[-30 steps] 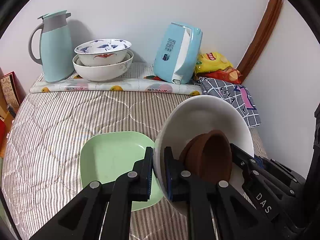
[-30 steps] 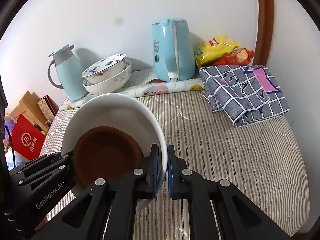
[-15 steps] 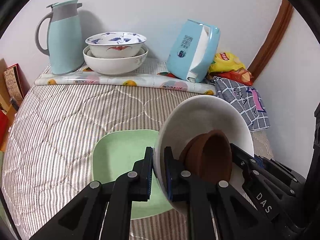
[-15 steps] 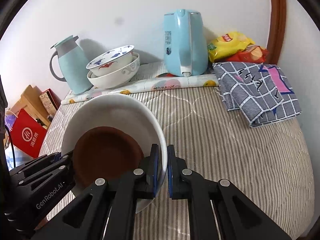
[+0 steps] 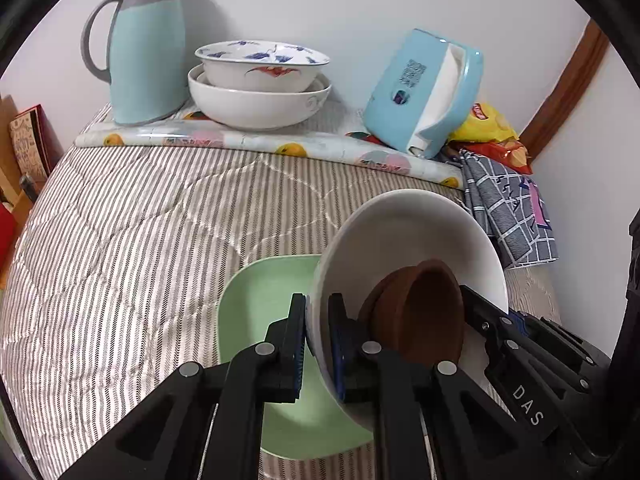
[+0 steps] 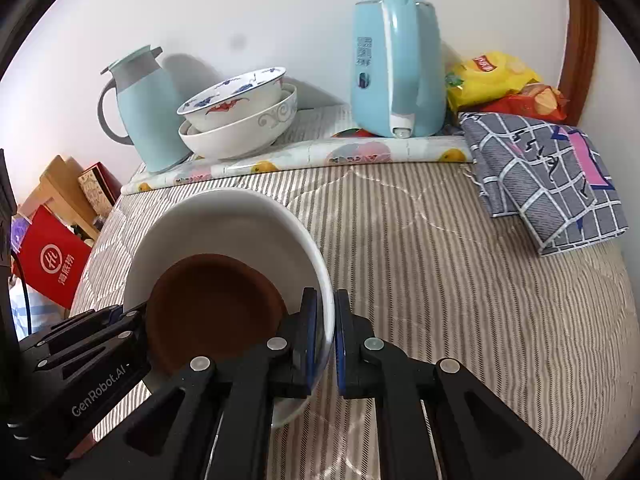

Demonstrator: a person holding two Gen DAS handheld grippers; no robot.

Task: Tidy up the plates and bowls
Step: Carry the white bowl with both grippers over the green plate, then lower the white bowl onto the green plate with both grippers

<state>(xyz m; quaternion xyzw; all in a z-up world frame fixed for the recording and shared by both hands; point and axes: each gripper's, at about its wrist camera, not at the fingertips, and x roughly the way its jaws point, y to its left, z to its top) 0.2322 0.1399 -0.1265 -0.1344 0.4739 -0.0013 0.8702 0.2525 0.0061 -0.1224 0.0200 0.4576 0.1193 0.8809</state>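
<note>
A large white bowl [image 5: 412, 232] with a brown bowl [image 5: 424, 304] nested inside is held in the air, tilted, by both grippers. My left gripper [image 5: 318, 344] is shut on its left rim. My right gripper [image 6: 326, 340] is shut on its right rim; the white bowl [image 6: 224, 220] and brown bowl [image 6: 212, 308] show there too. A light green square plate [image 5: 272, 300] lies on the striped cover below the bowl. Two stacked bowls, a painted one [image 5: 260, 64] in a white one [image 5: 256, 104], stand at the back by the wall.
A teal thermos jug [image 5: 144, 44] stands left of the stacked bowls, a blue kettle [image 6: 396, 64] to their right. Snack bags [image 6: 496, 80] and a folded checked cloth [image 6: 544, 176] lie at the back right. Boxes and a red bag [image 6: 52, 260] sit beyond the left edge.
Both grippers have carried the white bowl forward, toward the stacked bowls at the back; these now look larger and nearer. The grips are unchanged.
</note>
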